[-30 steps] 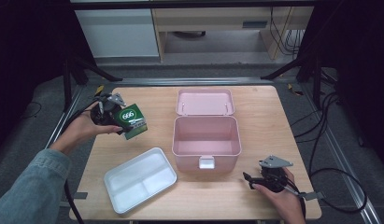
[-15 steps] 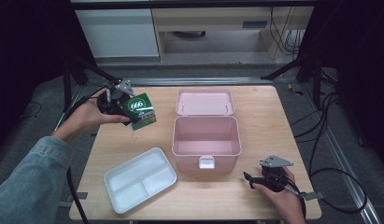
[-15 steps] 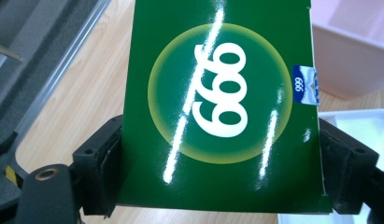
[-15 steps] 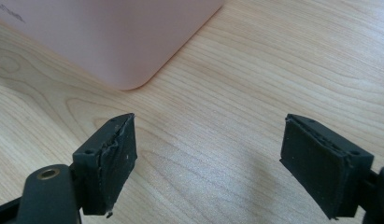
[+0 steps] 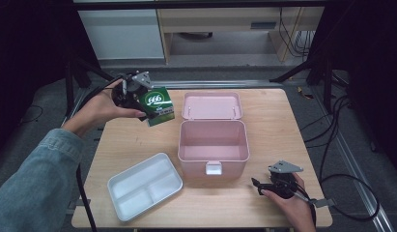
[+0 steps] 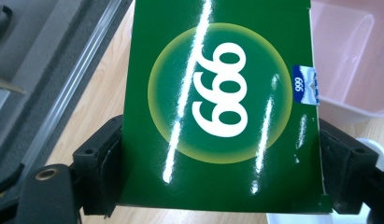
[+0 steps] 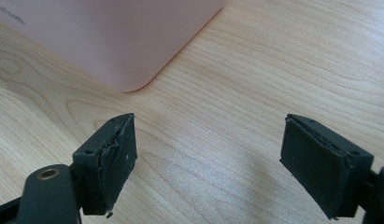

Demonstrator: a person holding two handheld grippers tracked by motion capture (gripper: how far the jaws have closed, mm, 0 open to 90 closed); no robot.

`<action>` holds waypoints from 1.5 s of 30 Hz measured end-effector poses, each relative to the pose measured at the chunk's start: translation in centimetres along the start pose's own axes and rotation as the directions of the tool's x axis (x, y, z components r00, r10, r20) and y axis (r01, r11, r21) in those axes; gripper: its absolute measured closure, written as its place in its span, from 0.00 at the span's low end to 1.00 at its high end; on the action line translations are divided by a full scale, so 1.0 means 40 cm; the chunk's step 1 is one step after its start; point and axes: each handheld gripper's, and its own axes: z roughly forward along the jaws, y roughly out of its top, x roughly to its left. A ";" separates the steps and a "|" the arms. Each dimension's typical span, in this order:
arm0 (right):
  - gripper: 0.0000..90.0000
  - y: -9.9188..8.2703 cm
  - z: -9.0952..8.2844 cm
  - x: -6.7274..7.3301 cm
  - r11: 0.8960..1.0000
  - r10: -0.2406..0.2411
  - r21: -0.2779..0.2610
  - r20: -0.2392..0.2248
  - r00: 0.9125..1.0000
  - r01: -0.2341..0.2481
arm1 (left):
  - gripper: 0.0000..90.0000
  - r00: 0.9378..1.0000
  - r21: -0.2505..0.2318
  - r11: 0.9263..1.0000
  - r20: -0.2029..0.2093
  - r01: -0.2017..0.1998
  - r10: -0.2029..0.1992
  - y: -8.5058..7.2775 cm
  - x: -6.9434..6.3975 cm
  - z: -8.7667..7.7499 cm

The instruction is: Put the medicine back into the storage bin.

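Glossy green cardboard box with a white "666" in a yellow-ringed circle, clamped across its width by the left gripper, up over the tabletop's far left corner beside the open pink plastic case. It's risen and swung toward the case. Right gripper gapes empty, parked near the right front edge.

The left gripper with the green box clamped in its jaws has risen and moved from the left edge of the desk toward the far-left corner.
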 end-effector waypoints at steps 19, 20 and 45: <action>0.21 -0.001 -0.003 0.000 1.000 -0.002 -0.007 -0.004 1.000 0.002 | 0.18 0.985 -0.023 0.990 0.098 -0.137 0.139 0.213 -0.082 0.084; 0.21 -0.002 -0.005 0.000 1.000 -0.001 -0.007 -0.003 1.000 0.001 | 0.18 0.982 -0.028 0.988 0.109 -0.150 0.152 0.234 -0.093 0.100; 0.21 -0.003 -0.015 -0.006 1.000 0.007 -0.022 0.001 1.000 -0.007 | 0.18 0.939 -0.045 0.968 0.233 -0.248 0.252 0.377 -0.201 0.287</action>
